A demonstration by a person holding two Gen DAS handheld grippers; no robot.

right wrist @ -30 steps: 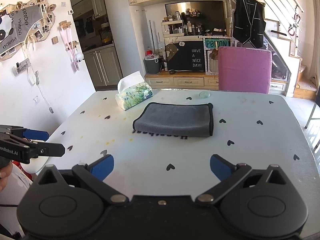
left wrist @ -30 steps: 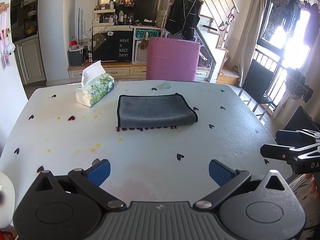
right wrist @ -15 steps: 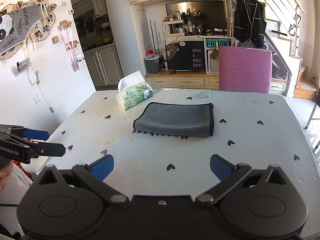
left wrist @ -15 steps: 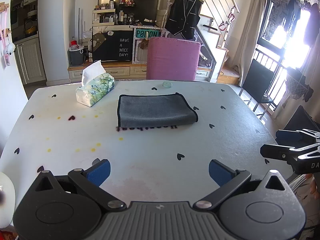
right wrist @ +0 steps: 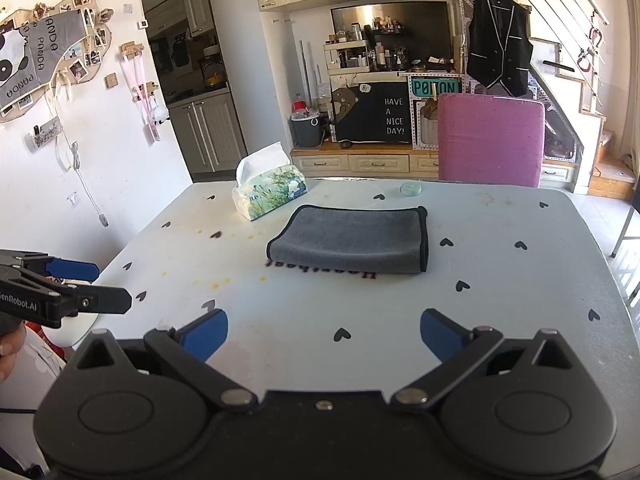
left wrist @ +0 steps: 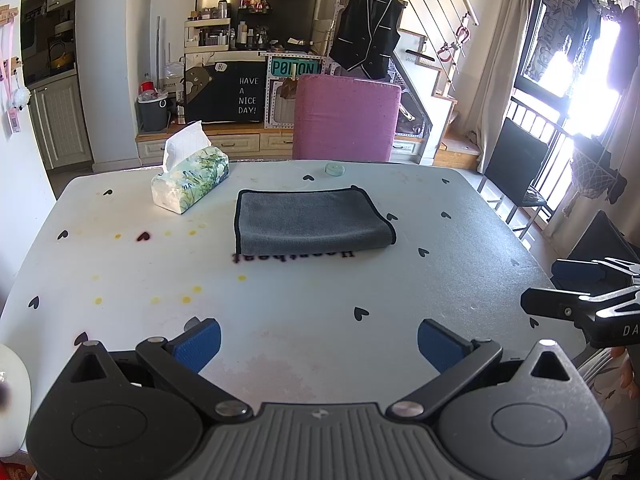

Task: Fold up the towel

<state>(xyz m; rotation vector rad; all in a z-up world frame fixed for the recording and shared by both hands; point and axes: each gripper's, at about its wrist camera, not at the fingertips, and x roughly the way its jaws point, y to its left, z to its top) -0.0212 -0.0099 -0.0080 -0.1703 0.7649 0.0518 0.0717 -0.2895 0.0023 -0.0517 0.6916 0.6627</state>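
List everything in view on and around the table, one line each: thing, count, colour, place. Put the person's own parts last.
towel: 1, grey with black edging, folded flat at the table's middle.
tissue box: 1, white and green leaf print, beyond the towel's left end, white tissue sticking up.
small round disc: 1, pale green, near the table's far edge.
table: 1, white with black hearts and yellow and red stains.
chair: 1, pink, behind the far edge.
vest: 1, black with white trim, hanging by the stairs.
left gripper: 1, black with blue pads, open, over the near edge.
right gripper: 1, black with blue pads, open, over the near edge.
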